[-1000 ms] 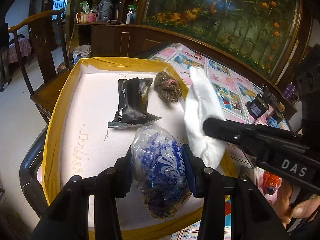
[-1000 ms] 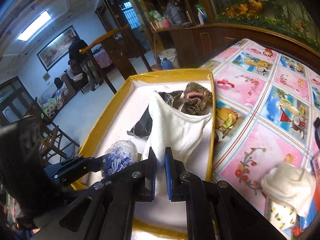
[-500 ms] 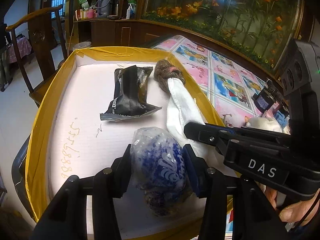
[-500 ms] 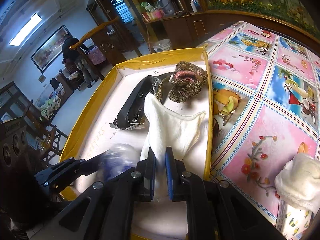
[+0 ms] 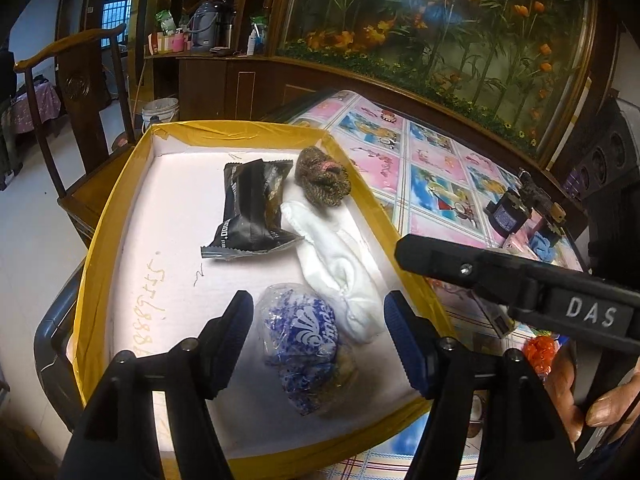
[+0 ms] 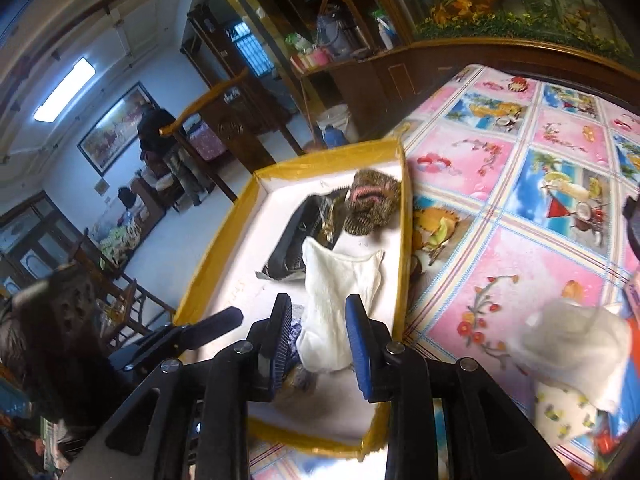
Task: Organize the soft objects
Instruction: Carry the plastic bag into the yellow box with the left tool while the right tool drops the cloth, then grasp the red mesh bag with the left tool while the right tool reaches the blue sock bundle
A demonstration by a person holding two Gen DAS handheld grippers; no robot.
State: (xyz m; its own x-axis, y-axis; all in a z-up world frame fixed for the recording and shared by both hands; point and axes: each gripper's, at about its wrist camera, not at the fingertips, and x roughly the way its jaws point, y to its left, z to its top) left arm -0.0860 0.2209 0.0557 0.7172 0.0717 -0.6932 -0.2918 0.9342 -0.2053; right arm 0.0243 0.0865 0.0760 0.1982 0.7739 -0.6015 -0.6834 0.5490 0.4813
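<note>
Both views show strong fisheye distortion; straight edges bow outward and the corners fall into black vignette. Illumination is mixed: daylight enters through the barred window (image 5: pixel 118 10) at the rear; a ceiling light panel (image 6: pixel 64 90) glows overexposed in the right wrist view. The white tray floor (image 5: pixel 168 216) is bright, near blown out toward its far end; the yellow taped rim (image 5: pixel 240 131) carries specular glare. The left wrist view is sharp at centre; the clear blue-printed bag (image 5: pixel 304 340) shows small highlights. The right wrist view is softer; motion blur smears the white bundle (image 6: pixel 576 344) at right and the lower left edge; the dark furniture holds little detail.
</note>
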